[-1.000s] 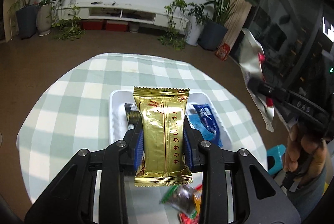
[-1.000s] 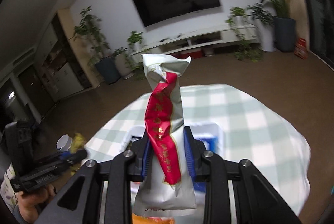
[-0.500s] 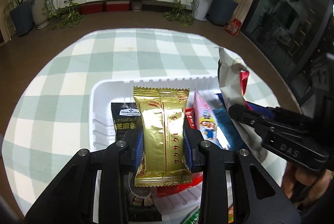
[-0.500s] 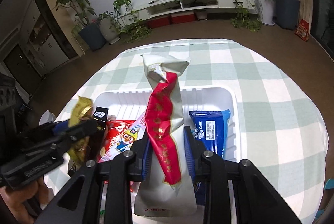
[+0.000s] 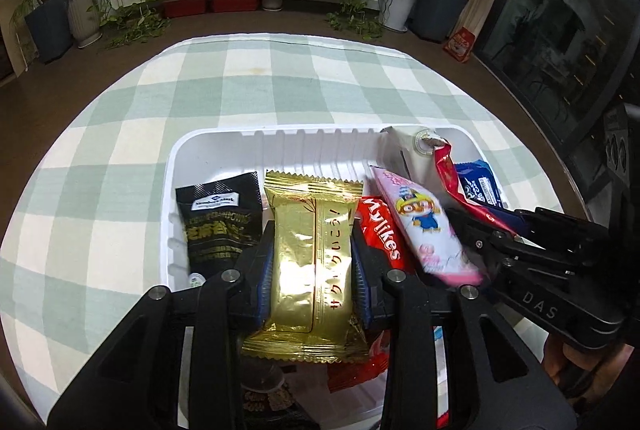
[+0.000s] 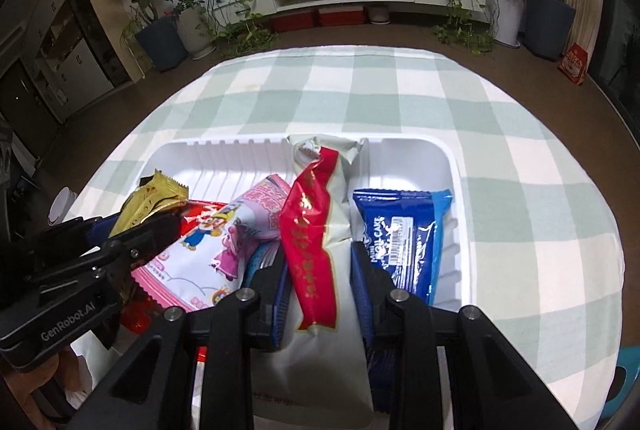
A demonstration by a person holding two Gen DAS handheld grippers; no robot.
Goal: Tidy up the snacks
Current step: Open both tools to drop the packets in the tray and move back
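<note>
Both crinkly foil packets [image 5: 314,266] [image 6: 320,230] lowered into ribbed white tray [image 6: 452,165].

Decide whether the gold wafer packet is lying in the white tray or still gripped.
Still gripped: the left gripper clamps the gold wafer packet between its blue pads, above the white tray.

Gold packet [image 5: 314,262], white-and-red pouch [image 6: 320,230], white tray [image 6: 460,165], green-checked cloth [image 5: 280,85].

Tray [image 5: 208,149] on the table [image 5: 120,101]; Mylikes pack [image 5: 380,230] lies left of cartoon pack [image 5: 424,226].
</note>
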